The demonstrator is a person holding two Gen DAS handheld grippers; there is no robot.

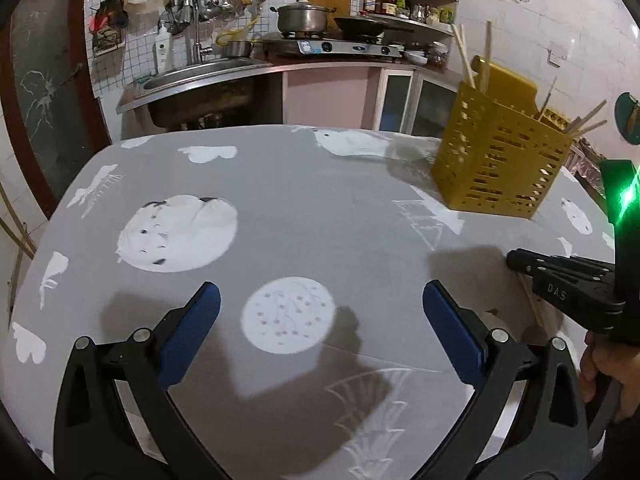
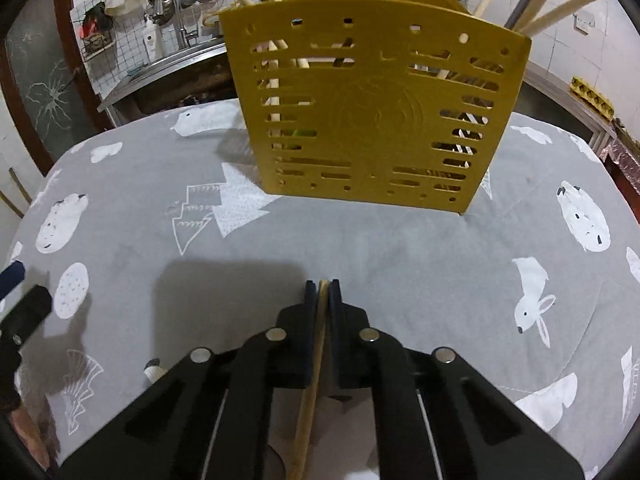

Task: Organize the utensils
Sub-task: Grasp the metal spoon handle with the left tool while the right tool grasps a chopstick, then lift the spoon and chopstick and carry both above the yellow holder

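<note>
A: Holding one chopstick [image 2: 316,364] between the pads of my right gripper [image 2: 323,292], pinched near its tip; the rest runs back under the gripper over the table [image 2: 360,240]. My left gripper [image 1: 320,312] is spread wide, holding nothing.

B: Where does the chopstick go?

A: Into the yellow holder [image 2: 372,100], upright on the cloth just ahead, other chopsticks already in it.

B: Failure modes?

A: A thin, smooth stick gripped near one end can pivot or slide out on lifting. The long free end can strike the holder's rim and, I judge, tip it.
</note>
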